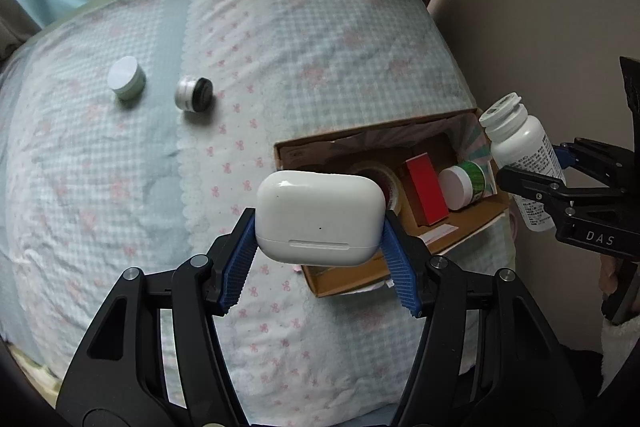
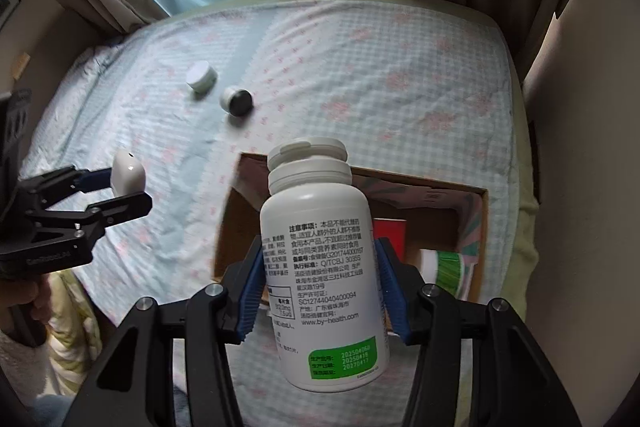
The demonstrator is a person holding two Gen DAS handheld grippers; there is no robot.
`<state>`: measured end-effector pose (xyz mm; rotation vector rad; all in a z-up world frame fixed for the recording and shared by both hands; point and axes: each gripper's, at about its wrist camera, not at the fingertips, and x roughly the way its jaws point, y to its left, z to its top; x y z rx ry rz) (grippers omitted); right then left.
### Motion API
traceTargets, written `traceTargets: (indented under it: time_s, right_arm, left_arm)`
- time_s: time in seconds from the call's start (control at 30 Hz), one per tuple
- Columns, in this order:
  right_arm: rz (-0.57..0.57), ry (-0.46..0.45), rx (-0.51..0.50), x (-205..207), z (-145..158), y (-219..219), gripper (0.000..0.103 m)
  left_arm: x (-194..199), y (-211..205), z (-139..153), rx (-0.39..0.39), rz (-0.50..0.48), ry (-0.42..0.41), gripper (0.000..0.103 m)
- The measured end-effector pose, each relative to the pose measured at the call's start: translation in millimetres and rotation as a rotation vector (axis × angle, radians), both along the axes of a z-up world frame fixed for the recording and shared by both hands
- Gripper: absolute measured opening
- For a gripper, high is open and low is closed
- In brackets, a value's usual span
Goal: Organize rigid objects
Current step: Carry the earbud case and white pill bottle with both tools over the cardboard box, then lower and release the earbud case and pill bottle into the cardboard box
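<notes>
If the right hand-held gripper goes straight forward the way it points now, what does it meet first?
Probably the open brown cardboard box: the right hand-held gripper, shut on the white plastic pill bottle, points at its interior. Depth is unclear, so the bottle may arrive first.

White earbud case [image 1: 318, 217] and upright white pill bottle [image 2: 322, 279], both gripper-held above bed.

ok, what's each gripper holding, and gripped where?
Left gripper clamps the white earbud case across its two short ends. Right gripper clamps the white pill bottle across its mid-body.
</notes>
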<state>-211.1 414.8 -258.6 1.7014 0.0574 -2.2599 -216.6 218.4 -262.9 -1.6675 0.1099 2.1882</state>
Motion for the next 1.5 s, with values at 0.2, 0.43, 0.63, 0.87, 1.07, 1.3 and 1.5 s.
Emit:
traceTargets:
  time_s: [0.2, 0.43, 0.63, 0.87, 1.07, 1.3, 1.5]
  right_arm:
    - [-0.001, -0.060, -0.012, -14, -46, 16, 0.049]
    - [-0.017, -0.115, 0.000, -31, -96, 21, 0.049]
    - [-0.064, -0.168, -0.057, -36, -133, 21, 0.049]
    - [-0.159, -0.241, -0.126, -33, -156, 26, 0.049]
    - [-0.176, -0.246, -0.190, -34, -149, 30, 0.051]
    - [-0.207, -0.236, -0.127, -30, -128, 41, 0.103]
    - [-0.242, -0.243, -0.135, -21, -123, 52, 0.103]
  left_arm:
    - [-7, 41, -43, -0.067, -0.044, -0.063, 0.057]
    - [-5, 75, -106, -0.160, -0.121, -0.175, 0.057]
    - [1, 85, -142, -0.224, -0.168, -0.227, 0.057]
    - [8, 88, -153, -0.263, -0.207, -0.242, 0.057]
    - [9, 85, -150, -0.285, -0.190, -0.229, 0.062]
    - [21, 73, -112, -0.191, -0.156, -0.178, 0.103]
    - [20, 52, -100, -0.167, -0.097, -0.186, 0.103]
